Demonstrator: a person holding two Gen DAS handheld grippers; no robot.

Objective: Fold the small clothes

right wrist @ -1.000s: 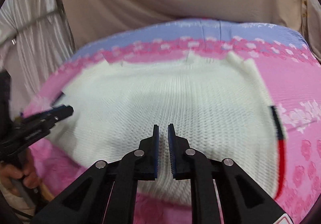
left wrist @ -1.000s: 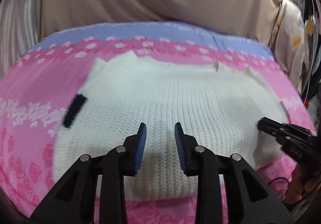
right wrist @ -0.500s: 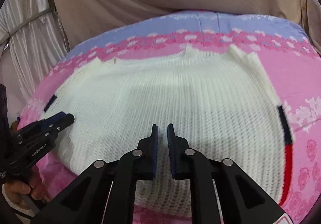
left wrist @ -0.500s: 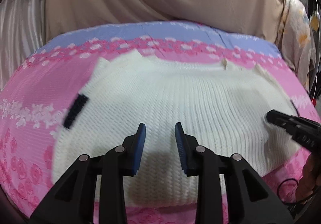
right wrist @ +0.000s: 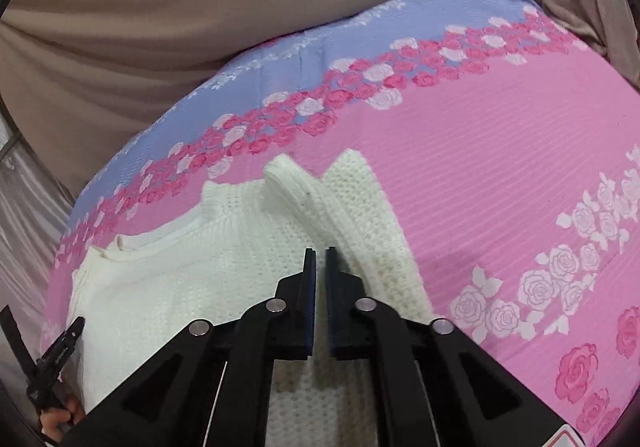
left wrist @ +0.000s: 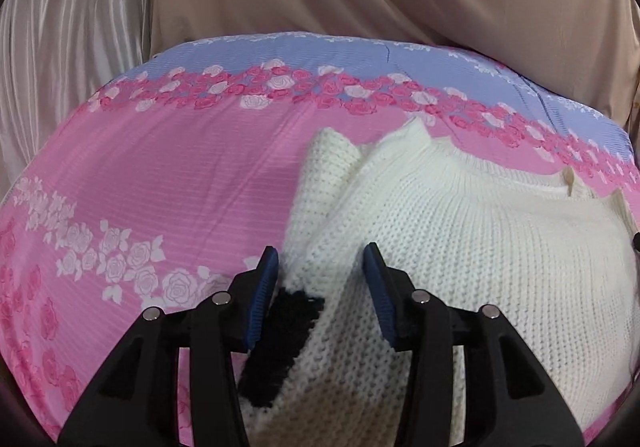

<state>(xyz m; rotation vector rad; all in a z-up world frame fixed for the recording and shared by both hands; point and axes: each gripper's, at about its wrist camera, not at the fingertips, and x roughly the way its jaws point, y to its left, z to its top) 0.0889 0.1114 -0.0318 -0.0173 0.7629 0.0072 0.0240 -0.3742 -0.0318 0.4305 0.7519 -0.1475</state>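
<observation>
nothing readable here tbh. the only candidate is a small red and white sticker [right wrist: 567,440] at the bottom right of the right wrist view, on the black plastic gripper body, and it's cut off by the frame edge so no letters come through.

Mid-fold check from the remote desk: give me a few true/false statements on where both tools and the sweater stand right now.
1. The left tool is open around a sweater sleeve. True.
2. The right tool is wide open. False: its jaws are nearly together, with only a narrow gap.
3. The sleeve's cuff is black. True.
4. The sweater lies on a plain grey sheet. False: the sheet is pink with roses and a blue band.
5. The right tool holds the sweater's collar. False: the collar lies flat, away from the tool.
</observation>
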